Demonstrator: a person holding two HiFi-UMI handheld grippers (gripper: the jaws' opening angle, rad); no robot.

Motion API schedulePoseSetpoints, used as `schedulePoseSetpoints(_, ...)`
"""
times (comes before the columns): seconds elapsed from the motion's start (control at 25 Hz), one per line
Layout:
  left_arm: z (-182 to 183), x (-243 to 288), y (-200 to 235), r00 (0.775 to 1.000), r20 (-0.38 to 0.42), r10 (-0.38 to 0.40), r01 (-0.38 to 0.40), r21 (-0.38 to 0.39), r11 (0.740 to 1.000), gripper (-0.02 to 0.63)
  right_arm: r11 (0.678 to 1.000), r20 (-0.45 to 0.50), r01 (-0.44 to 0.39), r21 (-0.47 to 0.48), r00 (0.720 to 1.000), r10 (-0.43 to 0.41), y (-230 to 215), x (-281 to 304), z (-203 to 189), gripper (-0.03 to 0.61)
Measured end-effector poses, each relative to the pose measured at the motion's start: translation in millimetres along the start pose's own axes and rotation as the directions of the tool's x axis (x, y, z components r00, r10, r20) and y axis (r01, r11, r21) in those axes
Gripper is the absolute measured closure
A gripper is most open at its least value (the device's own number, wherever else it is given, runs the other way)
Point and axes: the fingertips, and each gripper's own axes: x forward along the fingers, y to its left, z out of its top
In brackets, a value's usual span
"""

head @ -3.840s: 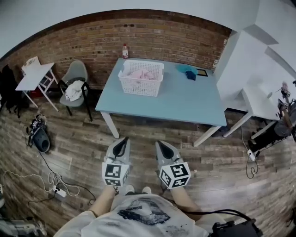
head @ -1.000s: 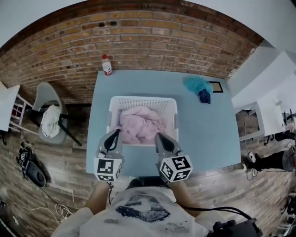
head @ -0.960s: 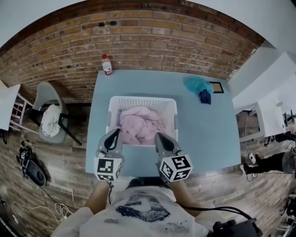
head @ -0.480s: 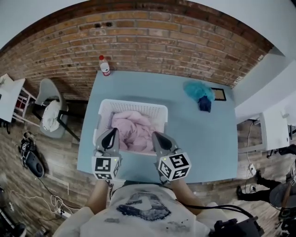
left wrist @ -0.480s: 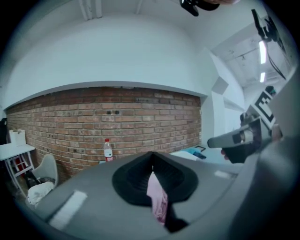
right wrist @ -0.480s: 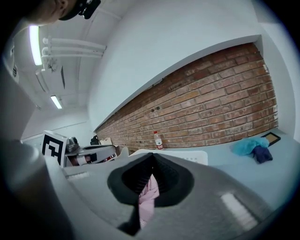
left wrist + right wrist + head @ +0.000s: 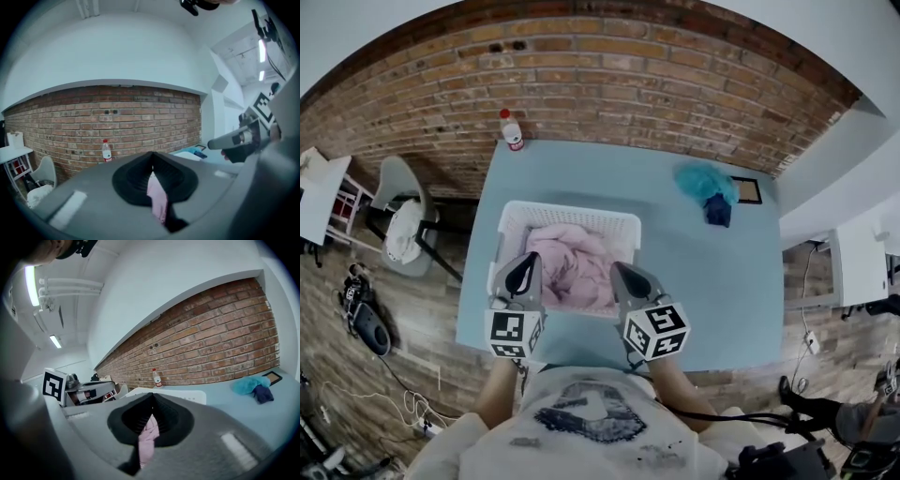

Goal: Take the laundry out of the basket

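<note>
Seen from the head, a red brick wall (image 7: 675, 84) runs behind a light blue table (image 7: 712, 281), and a white latticed laundry basket (image 7: 567, 214) sits on the table's near left part. Only this view shows the basket whole. It is filled with crumpled pale pink laundry (image 7: 572, 267), soft and heaped in folds, lying inside it. Left of the basket, off the table, a grey chair (image 7: 389, 183) holds a white cloth (image 7: 403, 232) that no gripper view shows clearly. The left gripper (image 7: 528, 258) and the right gripper (image 7: 617, 269) are held side by side over the basket's near rim, covering parts of that rim and of the laundry. Right of the basket and farther back lies a teal cloth (image 7: 705, 180) touching a smaller dark blue one (image 7: 717, 212), with a small dark framed panel (image 7: 749, 190) just beside them. A plastic bottle with a red cap (image 7: 513, 131) stands behind the basket at the table's far left corner. The left gripper view shows its jaws together at the tips, with a strip of pink cloth seen through the slot below them, while the basket itself is hidden by the gripper body. The right gripper view shows its jaws likewise closed, pink cloth in the slot, the basket's white rim beyond, and ceiling lights that the head view lacks.
</note>
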Motion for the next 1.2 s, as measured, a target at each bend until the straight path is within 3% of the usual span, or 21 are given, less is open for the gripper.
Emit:
schedulePoseSetpoints(0.4,-8.2,20.3,32.2,0.996,-0.011,-0.087,0.086,-0.010,0.996,0.621,0.997,-0.101,0.076,-0.005,0.992,-0.076,0.6,40.1,-9.7,0.580)
schedulePoseSetpoints(0.6,-16.2,31.4,42.7,0.992,-0.023,-0.126,0.125,-0.032,0.992,0.621,0.997,-0.202,0.032,-0.064,0.978,-0.044,7.5,61.1,-17.3,0.574)
schedulePoseSetpoints(0.64,-16.9,34.1,43.8,0.991,-0.024,-0.133,0.132,-0.035,0.991,0.621,0.997,-0.224,0.015,-0.072,0.974,-0.031,10.4,66.0,-18.7,0.511)
schedulePoseSetpoints(0.8,-17.9,43.1,44.0,0.987,-0.028,-0.160,0.158,-0.051,0.986,0.621,0.996,-0.301,-0.046,-0.080,0.954,0.020,19.5,81.2,-27.7,0.469)
schedulePoseSetpoints(0.88,-19.6,47.7,42.7,0.983,-0.037,-0.177,0.175,-0.053,0.983,0.621,0.992,-0.340,-0.088,-0.088,0.939,0.053,24.8,87.1,-34.9,0.417)
schedulePoseSetpoints(1.0,-21.8,52.4,43.0,0.981,-0.045,-0.191,0.189,-0.049,0.981,0.621,0.975,-0.419,-0.184,-0.126,0.901,0.115,36.5,96.4,-51.4,0.294)
schedulePoseSetpoints(1.2,-24.5,56.5,46.5,0.981,-0.047,-0.190,0.187,-0.063,0.980,0.621,0.950,-0.513,-0.278,-0.141,0.841,0.170,43.7,107.1,-71.9,0.198)
